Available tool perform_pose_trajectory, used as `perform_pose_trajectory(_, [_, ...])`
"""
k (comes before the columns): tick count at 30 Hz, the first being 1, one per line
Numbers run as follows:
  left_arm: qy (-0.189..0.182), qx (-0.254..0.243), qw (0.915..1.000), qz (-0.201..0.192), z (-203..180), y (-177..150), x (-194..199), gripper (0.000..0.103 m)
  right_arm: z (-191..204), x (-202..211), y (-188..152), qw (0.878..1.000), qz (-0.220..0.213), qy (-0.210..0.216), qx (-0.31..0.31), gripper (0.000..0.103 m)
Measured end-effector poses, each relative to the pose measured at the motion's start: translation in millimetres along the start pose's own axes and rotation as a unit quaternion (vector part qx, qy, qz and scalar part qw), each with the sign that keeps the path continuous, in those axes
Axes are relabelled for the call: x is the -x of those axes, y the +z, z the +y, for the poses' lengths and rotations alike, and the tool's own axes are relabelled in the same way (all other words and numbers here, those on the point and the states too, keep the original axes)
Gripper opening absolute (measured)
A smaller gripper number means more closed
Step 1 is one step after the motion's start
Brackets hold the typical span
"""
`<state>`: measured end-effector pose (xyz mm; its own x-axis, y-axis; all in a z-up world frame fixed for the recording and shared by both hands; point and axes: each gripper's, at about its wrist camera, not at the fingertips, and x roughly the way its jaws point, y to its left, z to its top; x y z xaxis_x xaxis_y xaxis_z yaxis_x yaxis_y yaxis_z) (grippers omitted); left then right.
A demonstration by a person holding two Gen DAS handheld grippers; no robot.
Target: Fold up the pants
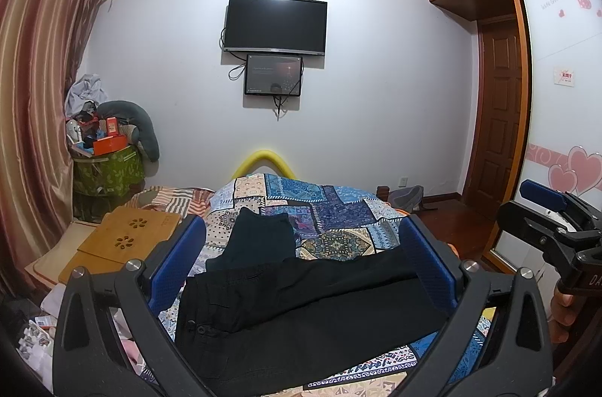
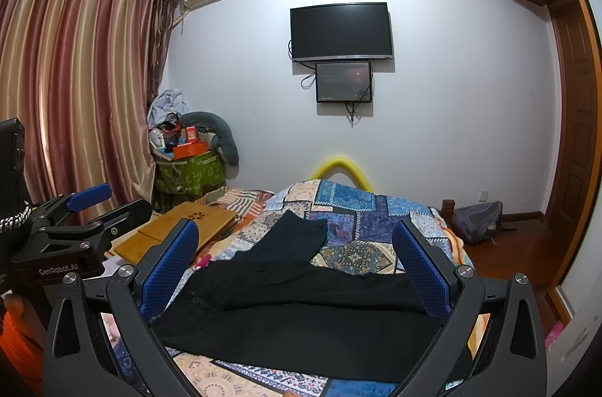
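Note:
Black pants (image 1: 301, 318) lie flat across a patchwork bedspread (image 1: 338, 209), with the buttoned waist at the left and the legs running right. A second dark cloth piece (image 1: 259, 235) stretches away from them; I cannot tell if it belongs to the pants. My left gripper (image 1: 304, 258) is open above the pants, a blue pad on each side, holding nothing. My right gripper (image 2: 297, 261) is open too, over the same pants (image 2: 301, 321), and also appears at the right edge of the left wrist view. The left gripper (image 2: 124, 199) appears at the left of the right wrist view.
A wooden lap tray (image 1: 128, 235) lies on the bed's left side. A green bin piled with clutter (image 1: 109, 167) stands by the curtain (image 1: 37, 96). A TV (image 1: 274, 23) hangs on the far wall. A bag (image 2: 478, 216) lies on the wooden floor at right.

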<state>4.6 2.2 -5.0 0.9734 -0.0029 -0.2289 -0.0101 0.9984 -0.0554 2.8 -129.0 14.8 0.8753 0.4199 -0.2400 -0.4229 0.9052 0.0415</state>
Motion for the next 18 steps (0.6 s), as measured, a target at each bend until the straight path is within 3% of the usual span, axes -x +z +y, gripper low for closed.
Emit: perform_pose_trajectory(18, [0.004,0.0,0.9999,0.01,2.3,0.3,-13.0,0.103,-2.2,-11.8,-3.7,1.0,0.01,0.0,-0.005,0.102])
